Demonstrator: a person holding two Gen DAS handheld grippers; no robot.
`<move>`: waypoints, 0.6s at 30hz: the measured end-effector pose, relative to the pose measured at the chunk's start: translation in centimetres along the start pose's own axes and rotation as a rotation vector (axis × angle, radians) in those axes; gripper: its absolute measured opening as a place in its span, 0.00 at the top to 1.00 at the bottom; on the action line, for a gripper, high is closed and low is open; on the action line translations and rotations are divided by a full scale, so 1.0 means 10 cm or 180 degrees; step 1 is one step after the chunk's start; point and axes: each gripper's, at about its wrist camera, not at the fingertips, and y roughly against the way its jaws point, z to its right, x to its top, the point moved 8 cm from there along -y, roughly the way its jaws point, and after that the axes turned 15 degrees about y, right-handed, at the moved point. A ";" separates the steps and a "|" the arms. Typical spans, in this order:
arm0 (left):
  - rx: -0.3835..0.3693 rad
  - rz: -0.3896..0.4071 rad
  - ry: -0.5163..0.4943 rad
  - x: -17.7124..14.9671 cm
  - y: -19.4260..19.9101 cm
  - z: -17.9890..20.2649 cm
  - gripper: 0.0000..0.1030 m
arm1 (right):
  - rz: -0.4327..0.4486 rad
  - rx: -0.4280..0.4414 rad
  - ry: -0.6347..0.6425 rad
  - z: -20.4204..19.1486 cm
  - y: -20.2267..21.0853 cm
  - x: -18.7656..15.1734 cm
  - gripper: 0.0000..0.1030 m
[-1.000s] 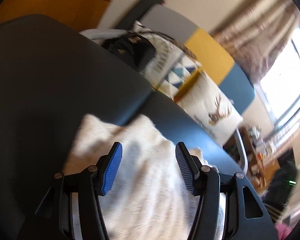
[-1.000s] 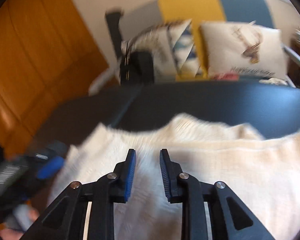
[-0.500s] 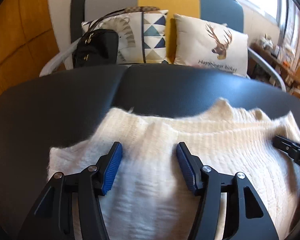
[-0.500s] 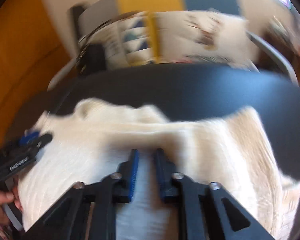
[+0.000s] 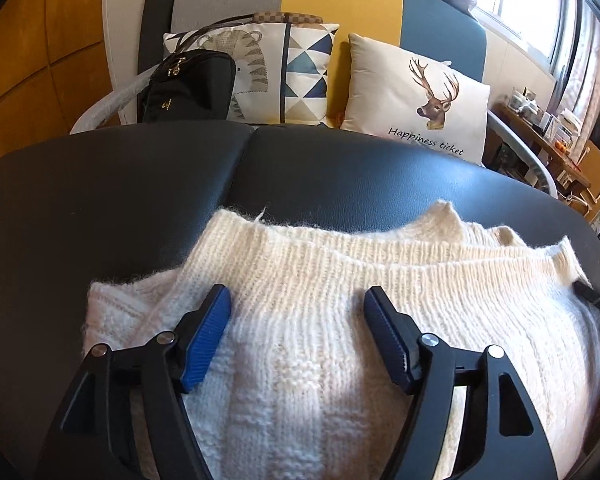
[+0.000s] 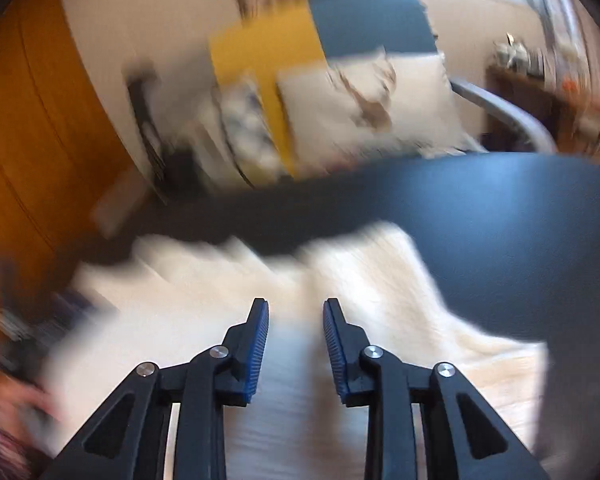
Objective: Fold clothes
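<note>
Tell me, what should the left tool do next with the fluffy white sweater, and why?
Probably lower the left tool and pinch the sweater's layer under it. Its jaws have just been opening and stand wide above the knit with nothing between them, while the sweater lies only partly folded on the dark table, one flap sticking out at the left.

Cream knit sweater (image 5: 340, 320) lying on black padded table (image 5: 100, 200). Left gripper (image 5: 296, 312) above it, jaws just widened, nothing pinched. Deer cushion (image 5: 416, 96) and black bag (image 5: 188, 88) behind
</note>
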 end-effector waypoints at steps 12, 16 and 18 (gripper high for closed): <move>0.0018 0.0041 -0.0155 -0.65 0.56 -0.03 0.30 | 0.0170 0.0266 -0.0457 0.17 0.54 -0.75 0.87; -0.0157 -0.0021 0.0034 -0.83 0.83 -0.14 0.30 | 0.0133 0.0366 -0.0540 0.03 0.71 -0.99 0.87; -0.0222 -0.0019 0.0139 -0.81 0.90 -0.15 0.30 | 0.0228 0.0315 -0.0602 0.01 0.85 -0.95 0.83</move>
